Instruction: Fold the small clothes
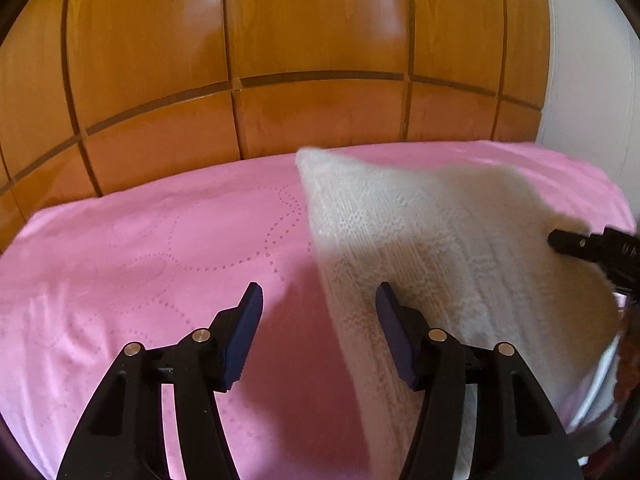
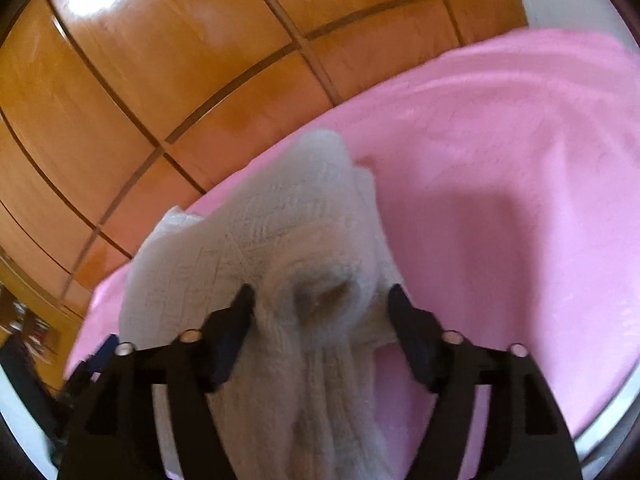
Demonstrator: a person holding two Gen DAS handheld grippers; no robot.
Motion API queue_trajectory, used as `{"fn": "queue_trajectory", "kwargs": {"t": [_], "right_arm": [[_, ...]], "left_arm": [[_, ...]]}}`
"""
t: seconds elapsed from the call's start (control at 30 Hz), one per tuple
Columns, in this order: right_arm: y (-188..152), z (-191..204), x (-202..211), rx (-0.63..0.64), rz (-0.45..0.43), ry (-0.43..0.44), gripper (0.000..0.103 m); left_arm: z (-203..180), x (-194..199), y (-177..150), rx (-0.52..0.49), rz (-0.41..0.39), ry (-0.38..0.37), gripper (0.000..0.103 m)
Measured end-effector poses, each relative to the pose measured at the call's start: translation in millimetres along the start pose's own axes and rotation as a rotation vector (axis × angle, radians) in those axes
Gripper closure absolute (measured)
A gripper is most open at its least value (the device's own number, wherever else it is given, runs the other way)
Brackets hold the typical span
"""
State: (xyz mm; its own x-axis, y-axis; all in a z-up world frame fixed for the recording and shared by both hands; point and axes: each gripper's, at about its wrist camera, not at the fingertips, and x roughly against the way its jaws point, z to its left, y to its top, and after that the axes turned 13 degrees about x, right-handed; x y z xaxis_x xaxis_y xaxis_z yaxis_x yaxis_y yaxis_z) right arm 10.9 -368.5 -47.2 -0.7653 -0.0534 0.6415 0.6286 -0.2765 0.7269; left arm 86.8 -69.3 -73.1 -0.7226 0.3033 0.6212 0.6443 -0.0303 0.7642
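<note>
Pink blanket (image 1: 140, 248) covers the bed, with brown wood panels (image 1: 280, 60) behind. White knit sweater (image 1: 420, 240) lies bunched on it. Left gripper (image 1: 320, 300) is wide, holding nothing. Right gripper (image 2: 320, 296) is wide, sweater loose between its fingers.

One white knitted garment (image 1: 420, 232) on one pink bedspread (image 1: 160, 240), and two tongs (image 1: 320, 304) (image 2: 320, 304).

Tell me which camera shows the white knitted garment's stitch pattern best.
The left wrist view: the white knitted garment spreads broadly there, its stitches readable. The right wrist view shows it bunched and blurred between the right tool's open fingers.
</note>
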Motion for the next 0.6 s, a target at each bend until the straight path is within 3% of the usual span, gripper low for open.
{"fn": "queue_trajectory", "kwargs": {"t": [0.1, 0.2, 0.37, 0.47, 0.6], "right_arm": [[13.6, 13.3, 15.7, 0.055, -0.056, -0.055, 0.010], [26.4, 32.5, 0.0, 0.112, -0.008, -0.081, 0.009], [15.3, 25.4, -42.4, 0.133, 0.145, -0.217, 0.009], [-1.0, -5.0, -56.2, 0.064, 0.140, -0.213, 0.007], [-2.7, -19.5, -59.4, 0.006, 0.128, -0.177, 0.004]], "left_arm": [[7.5, 12.9, 22.6, 0.072, -0.029, -0.055, 0.031], [-0.2, 6.5, 43.2, 0.080, -0.033, -0.073, 0.030], [-36.3, -43.5, 46.6, -0.067, 0.085, -0.002, 0.030], [-52.8, -68.5, 36.4, -0.151, 0.135, 0.023, 0.030], [-65.0, -83.2, 31.9, -0.184, 0.108, 0.044, 0.030]]}}
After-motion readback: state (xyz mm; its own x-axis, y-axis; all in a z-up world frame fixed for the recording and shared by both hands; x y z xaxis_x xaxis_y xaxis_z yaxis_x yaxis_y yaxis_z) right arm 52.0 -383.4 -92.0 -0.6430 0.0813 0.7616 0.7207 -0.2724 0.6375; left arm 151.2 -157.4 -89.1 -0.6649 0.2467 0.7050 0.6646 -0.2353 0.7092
